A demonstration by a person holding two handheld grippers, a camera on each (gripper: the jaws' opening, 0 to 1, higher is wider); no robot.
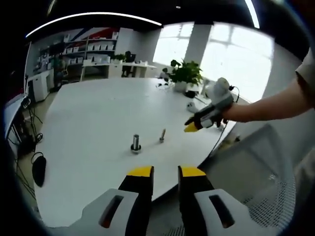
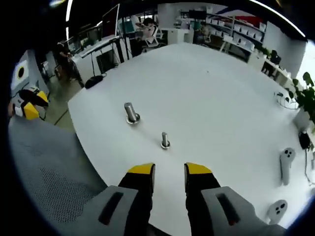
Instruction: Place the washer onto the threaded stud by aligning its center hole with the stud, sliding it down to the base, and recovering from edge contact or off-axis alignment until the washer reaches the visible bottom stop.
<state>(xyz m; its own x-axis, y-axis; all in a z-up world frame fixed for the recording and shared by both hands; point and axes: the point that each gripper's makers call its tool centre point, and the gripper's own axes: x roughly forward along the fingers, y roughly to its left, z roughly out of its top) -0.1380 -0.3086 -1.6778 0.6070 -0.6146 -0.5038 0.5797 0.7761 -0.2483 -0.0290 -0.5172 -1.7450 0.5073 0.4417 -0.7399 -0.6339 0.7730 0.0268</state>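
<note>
Two upright metal studs stand on the round white table (image 1: 93,113): a thicker stud (image 1: 136,143) (image 2: 131,113) and a thinner threaded stud (image 1: 162,135) (image 2: 165,140). Each has a wider ring at its foot; whether that is a washer is too small to tell. My left gripper (image 1: 166,172) hovers off the table's near edge, open and holding nothing. It also appears at the far left of the right gripper view as the left gripper (image 2: 28,104). My right gripper (image 2: 170,171) is open and bare, just short of the thinner stud. A hand carries that right gripper (image 1: 196,124) to the right of the studs.
A potted plant (image 1: 185,73) and small white devices (image 2: 285,164) sit on the far side of the table. A grey mesh chair (image 2: 44,172) (image 1: 256,172) stands at the table's edge. Desks, shelves and cables lie around the room.
</note>
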